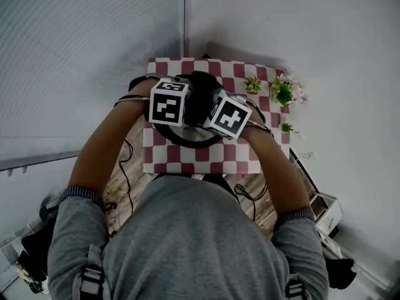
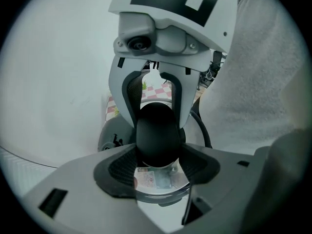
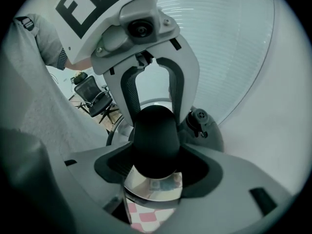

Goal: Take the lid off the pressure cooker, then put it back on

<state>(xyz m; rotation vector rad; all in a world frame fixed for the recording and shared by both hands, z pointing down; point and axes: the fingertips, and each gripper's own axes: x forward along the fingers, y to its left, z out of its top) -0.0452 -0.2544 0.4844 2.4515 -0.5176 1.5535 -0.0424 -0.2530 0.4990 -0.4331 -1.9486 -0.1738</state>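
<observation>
Left gripper (image 2: pixel 158 164): jaws clamped on the black rounded handle (image 2: pixel 156 135), coming in from the person's left and tipped steeply down.
Right gripper (image 3: pixel 157 164): jaws pressed on that same handle from the opposite side, nose to nose with the left one. The two marker cubes sit side by side above it.
Handle's long axis: runs from one gripper straight across to the other, so each pair of jaws takes one end.
Lid: shiny round metal pressure-cooker lid (image 2: pixel 160 183) with a paper label on top. It is handle side up, directly beneath both sets of jaws.
Lid's place: over the left half of the red-and-white checked tablecloth (image 1: pixel 164 158). From the right gripper view, checks show just under its near edge. Whether it rests on the pot I cannot tell.
Beyond the handle: dark grey rounded part with a small valve (image 3: pixel 202 125).
Cloth's right edge: small green potted plants (image 1: pixel 284 92).
</observation>
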